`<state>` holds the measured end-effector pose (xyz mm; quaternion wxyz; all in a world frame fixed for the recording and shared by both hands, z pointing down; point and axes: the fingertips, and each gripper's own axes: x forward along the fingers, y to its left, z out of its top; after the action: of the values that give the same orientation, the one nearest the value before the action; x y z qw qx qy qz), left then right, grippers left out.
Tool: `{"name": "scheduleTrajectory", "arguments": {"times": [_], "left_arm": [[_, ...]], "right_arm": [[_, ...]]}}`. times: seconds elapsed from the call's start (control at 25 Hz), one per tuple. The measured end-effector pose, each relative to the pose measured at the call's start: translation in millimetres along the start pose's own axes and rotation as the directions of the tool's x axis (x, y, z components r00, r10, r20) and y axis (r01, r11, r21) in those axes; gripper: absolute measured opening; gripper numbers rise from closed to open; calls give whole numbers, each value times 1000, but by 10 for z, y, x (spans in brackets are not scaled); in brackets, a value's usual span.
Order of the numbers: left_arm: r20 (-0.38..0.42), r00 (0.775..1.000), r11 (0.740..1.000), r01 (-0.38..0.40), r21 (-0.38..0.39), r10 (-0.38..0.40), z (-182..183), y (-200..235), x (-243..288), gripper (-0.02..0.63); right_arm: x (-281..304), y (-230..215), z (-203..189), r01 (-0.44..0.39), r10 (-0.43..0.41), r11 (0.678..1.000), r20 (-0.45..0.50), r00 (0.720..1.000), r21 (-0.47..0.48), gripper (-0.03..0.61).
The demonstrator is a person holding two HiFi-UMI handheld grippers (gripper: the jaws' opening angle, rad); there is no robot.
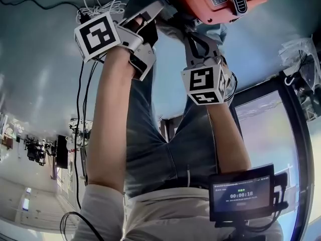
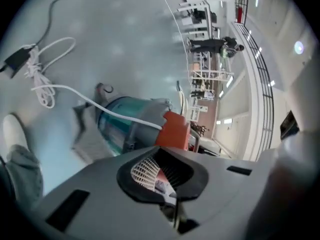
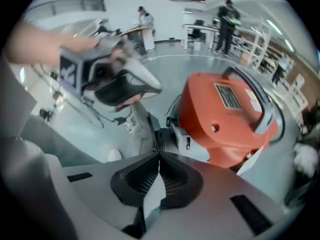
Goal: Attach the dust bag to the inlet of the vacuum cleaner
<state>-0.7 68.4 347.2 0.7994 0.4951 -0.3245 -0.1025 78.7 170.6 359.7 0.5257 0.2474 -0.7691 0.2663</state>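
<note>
The orange vacuum cleaner (image 1: 220,1) lies on the pale floor ahead of both grippers; its orange shell (image 3: 225,114) fills the right of the right gripper view. A grey dust bag (image 3: 146,126) hangs from its dark inlet end (image 3: 172,134), and its thin edge runs into the tips of my right gripper (image 3: 159,155), which is shut on it. My left gripper (image 1: 146,34) hovers to the left, a little off the machine. In its own view the left gripper (image 2: 160,150) looks shut with nothing gripped, facing the vacuum's body (image 2: 172,129) and grey fabric (image 2: 87,136).
A coiled white cable (image 2: 42,79) and a black plug (image 2: 17,59) lie on the floor to the left. A person's shoe (image 2: 15,134) stands close by. A small screen (image 1: 241,192) hangs at the waist. People and racks (image 3: 227,19) stand far back.
</note>
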Motion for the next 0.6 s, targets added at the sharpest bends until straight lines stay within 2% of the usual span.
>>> {"name": "scheduleTrajectory", "arguments": {"times": [0.08,0.24,0.28,0.36,0.44,0.52,0.6], "left_arm": [[52,997,996,-44,-78,48,-77,252,-309,5],[6,986,975,-166,-149,169,-404,849,-612,5],[1,984,971,-178,-158,180,-438,923,-564,5],[21,990,977,-135,-166,140,-394,893,-334,4],[5,995,988,-99,-115,100,-322,766,-71,5],[-44,992,991,-122,-49,120,-283,704,83,5],[-51,989,988,-143,-54,141,-234,712,88,3]], "right_arm": [[-20,-24,12,-38,34,991,29,999,126,15],[-28,-15,29,-68,57,965,51,997,254,15],[-25,-13,26,-63,52,966,50,997,251,15],[-15,21,-10,-46,39,978,42,998,203,14],[2,79,-72,-47,41,984,34,999,174,14],[-13,106,-53,-38,36,991,13,999,126,14],[-58,72,73,-18,17,997,11,1000,76,14]]}}
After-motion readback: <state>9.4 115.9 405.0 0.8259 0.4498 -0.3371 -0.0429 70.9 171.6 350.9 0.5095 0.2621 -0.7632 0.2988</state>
